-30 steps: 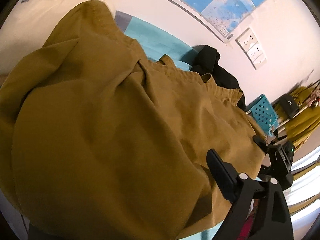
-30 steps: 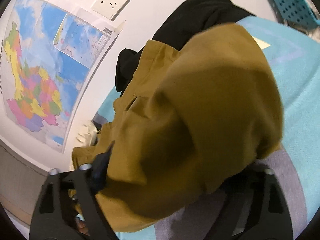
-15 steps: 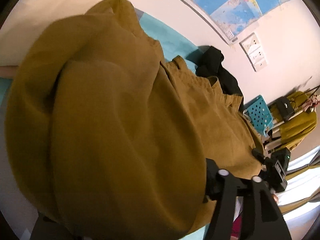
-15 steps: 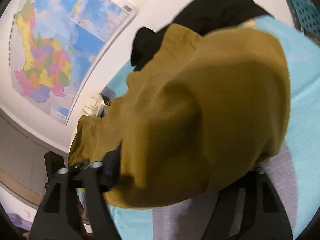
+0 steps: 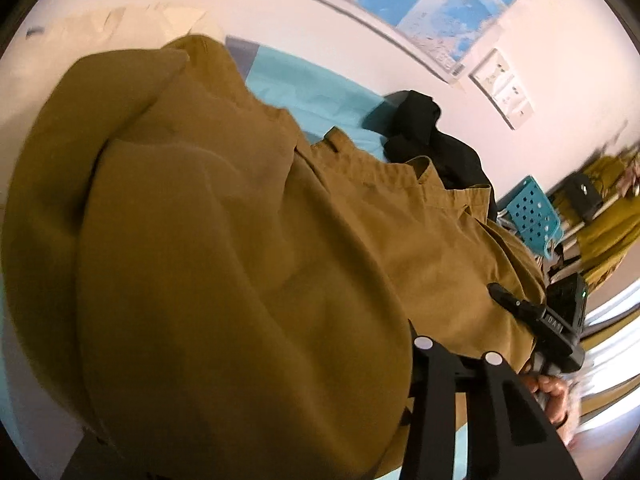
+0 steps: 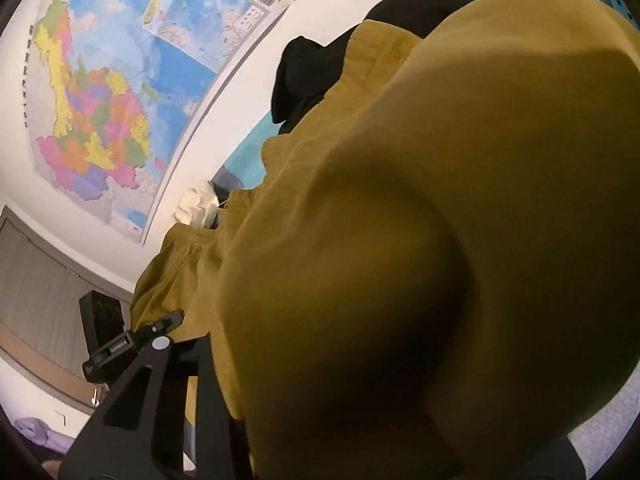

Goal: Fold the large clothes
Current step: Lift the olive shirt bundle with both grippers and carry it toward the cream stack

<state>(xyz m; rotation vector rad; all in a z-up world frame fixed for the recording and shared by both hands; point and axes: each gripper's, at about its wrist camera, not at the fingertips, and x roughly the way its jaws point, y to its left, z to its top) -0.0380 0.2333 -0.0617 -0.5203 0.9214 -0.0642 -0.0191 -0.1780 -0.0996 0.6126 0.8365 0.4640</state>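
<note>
My left gripper point(image 5: 256, 432) and right gripper point(image 6: 360, 432) have just been closing, mustard trousers point(image 5: 240, 240) bunched between their jaws, grip unclear; I keep both hems level.

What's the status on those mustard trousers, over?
Left gripper, right gripper: jaws just closing, cloth between, grip unseen. Mustard trousers bunched over teal sheet. Black garment beside waistband.

Colourful wall map point(image 6: 104, 112) high to the left of the right claw, black garment point(image 5: 436, 148) heaped against the wall ahead of the left claw, blue perforated basket point(image 5: 532, 216) beyond to its right, white wall sockets point(image 5: 502, 88) above, turquoise sheet point(image 5: 304, 92) ahead.
</note>
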